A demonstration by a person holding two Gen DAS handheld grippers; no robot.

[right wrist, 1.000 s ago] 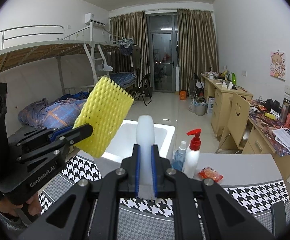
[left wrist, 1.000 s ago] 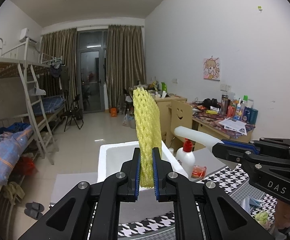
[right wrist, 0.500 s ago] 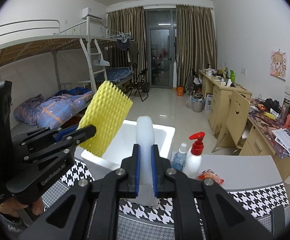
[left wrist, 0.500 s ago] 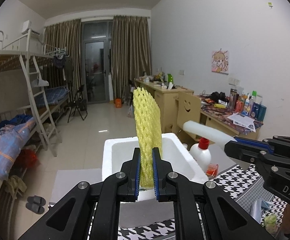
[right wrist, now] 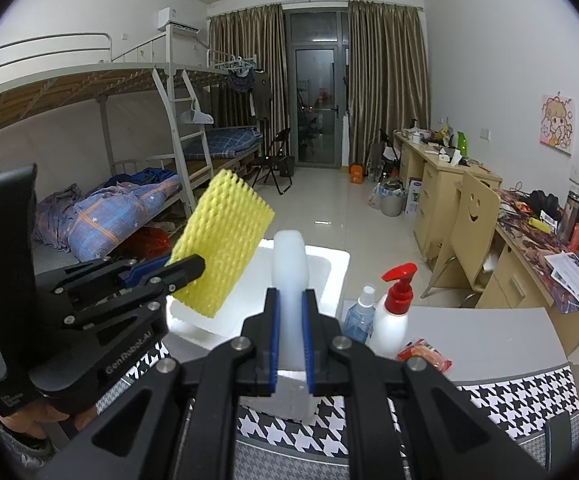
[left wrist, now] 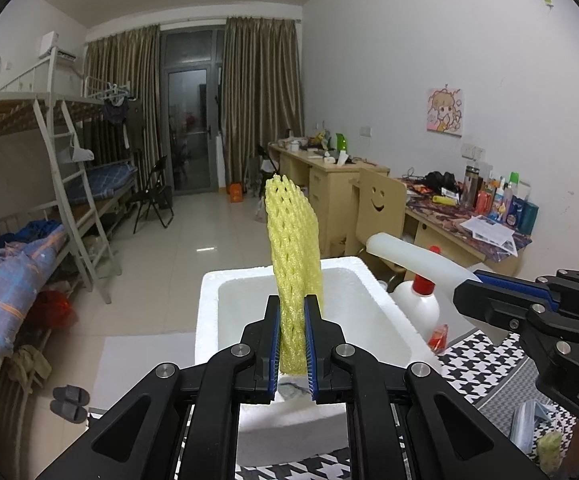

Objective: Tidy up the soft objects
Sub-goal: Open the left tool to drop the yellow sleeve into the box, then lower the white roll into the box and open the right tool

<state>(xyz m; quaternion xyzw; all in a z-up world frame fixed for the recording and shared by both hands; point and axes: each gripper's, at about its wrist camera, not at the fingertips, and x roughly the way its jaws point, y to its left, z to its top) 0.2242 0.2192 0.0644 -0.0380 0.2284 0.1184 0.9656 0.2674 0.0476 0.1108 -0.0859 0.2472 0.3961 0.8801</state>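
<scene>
Left gripper (left wrist: 292,344) clamped on the yellow foam net (left wrist: 294,264), right gripper (right wrist: 290,336) on a white foam piece (right wrist: 289,280); white foam box (left wrist: 385,304) just ahead. Released early, the light pieces could miss the box.

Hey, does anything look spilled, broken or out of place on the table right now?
Nothing stands out. The yellow foam net and white foam piece are held above the open foam box; the pump bottle stands upright.

Left tool (left wrist: 292,344) pinches yellow foam net (left wrist: 292,256) (upright) above foam box (left wrist: 209,312).
</scene>
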